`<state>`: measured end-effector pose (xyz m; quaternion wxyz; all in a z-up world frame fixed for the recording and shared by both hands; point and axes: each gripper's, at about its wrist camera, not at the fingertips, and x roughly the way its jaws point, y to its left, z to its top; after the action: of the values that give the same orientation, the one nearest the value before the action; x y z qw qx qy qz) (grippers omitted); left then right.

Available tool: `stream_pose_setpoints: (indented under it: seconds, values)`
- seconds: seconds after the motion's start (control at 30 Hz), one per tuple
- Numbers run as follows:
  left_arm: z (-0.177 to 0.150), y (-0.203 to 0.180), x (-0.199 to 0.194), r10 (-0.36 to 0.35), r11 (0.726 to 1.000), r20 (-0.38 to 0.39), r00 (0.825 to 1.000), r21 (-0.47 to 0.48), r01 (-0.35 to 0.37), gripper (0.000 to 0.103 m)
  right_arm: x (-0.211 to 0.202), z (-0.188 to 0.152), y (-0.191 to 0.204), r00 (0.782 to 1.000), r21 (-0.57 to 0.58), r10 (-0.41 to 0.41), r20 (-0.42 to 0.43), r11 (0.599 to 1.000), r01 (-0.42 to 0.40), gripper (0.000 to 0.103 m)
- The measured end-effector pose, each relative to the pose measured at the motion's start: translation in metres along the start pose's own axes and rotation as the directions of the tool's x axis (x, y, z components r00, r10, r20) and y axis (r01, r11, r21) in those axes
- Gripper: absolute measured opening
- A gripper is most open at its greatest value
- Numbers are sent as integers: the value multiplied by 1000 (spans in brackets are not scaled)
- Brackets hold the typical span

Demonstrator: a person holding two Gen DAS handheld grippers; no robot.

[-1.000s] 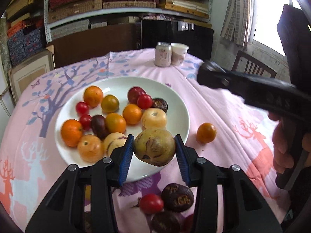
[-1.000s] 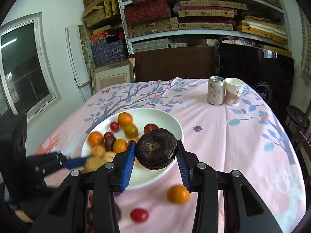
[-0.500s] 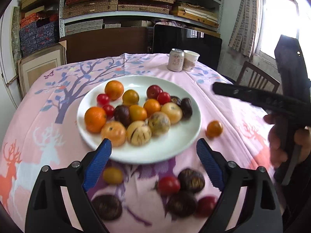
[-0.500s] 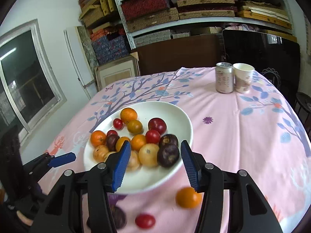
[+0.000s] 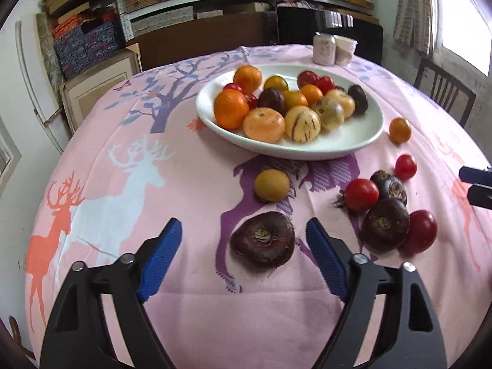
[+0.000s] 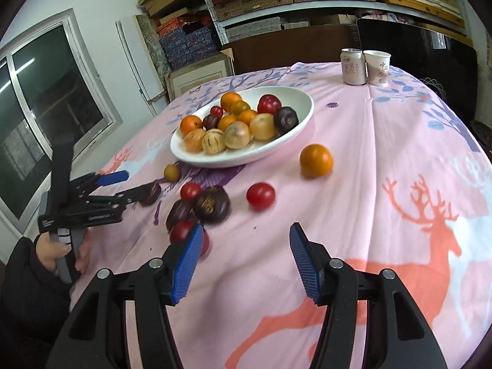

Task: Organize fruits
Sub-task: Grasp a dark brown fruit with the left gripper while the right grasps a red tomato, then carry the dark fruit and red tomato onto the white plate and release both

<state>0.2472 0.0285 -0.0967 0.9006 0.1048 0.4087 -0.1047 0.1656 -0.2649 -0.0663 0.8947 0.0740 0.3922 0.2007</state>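
1. Dark purple fruit [image 5: 263, 240], flattish with a dried stem scar, lies on the surface [image 5: 184, 184] between the left hand-held gripper [image 5: 243, 258]'s spread jaws, which have just narrowed; untouched.
2. Right hand-held gripper [image 6: 246, 261]: jaws widening, empty, near loose tomatoes.
3. Plate [image 5: 353, 141] holds most of the fruit.

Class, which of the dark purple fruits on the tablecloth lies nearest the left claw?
The flat dark purple fruit lying alone between the open left claw tips, apart from the others.

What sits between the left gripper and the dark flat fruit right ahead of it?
Nothing visible. The left gripper is open, and the dark flat fruit lies on bare tablecloth just ahead of its fingertips, apart from the other loose fruit.
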Motion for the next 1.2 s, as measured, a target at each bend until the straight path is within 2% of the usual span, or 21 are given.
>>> stream_pose_setpoints:
  seconds: [0.1,0.17,0.2,0.3,0.4,0.47,0.7,0.77,0.8,1.0,1.2]
  values:
    - [0,-7,11,-10,999,-42,999,33,11,55,-2,-5,1,1000,14,3,0,1000,-3,59]
    - [0,-4,15,-39,999,-58,998,14,40,52,-1,-7,4,1000,11,3,-9,1000,-3,59]
    - [0,-3,15,-54,999,-60,997,4,55,45,0,-8,7,1000,7,3,-14,1000,-3,59]
    - [0,-4,12,-52,999,-39,998,1,52,45,8,-12,23,999,-35,10,-46,999,-12,59]
    - [1,3,-1,-62,997,31,998,-41,64,45,19,-15,44,997,-98,12,-73,995,-19,59]
    - [1,8,-5,-71,995,51,996,-72,75,45,26,-16,58,997,-141,-6,-80,990,-5,58]
    - [3,9,-10,-83,993,67,994,-77,89,45,56,-5,75,990,-175,-50,-129,984,27,51]
    - [3,9,-10,-87,993,65,994,-79,92,45,63,-2,72,988,-152,-56,-147,988,33,44]
    - [3,10,-10,-88,992,66,994,-80,93,45,63,-1,70,988,-141,-52,-145,990,31,39]
    - [2,10,-14,-89,992,84,992,-79,96,45,38,-1,58,997,-96,-6,-75,995,-1,38]
    - [2,13,-29,-79,992,150,986,-90,93,45,5,14,21,999,-11,-27,19,1000,27,39]
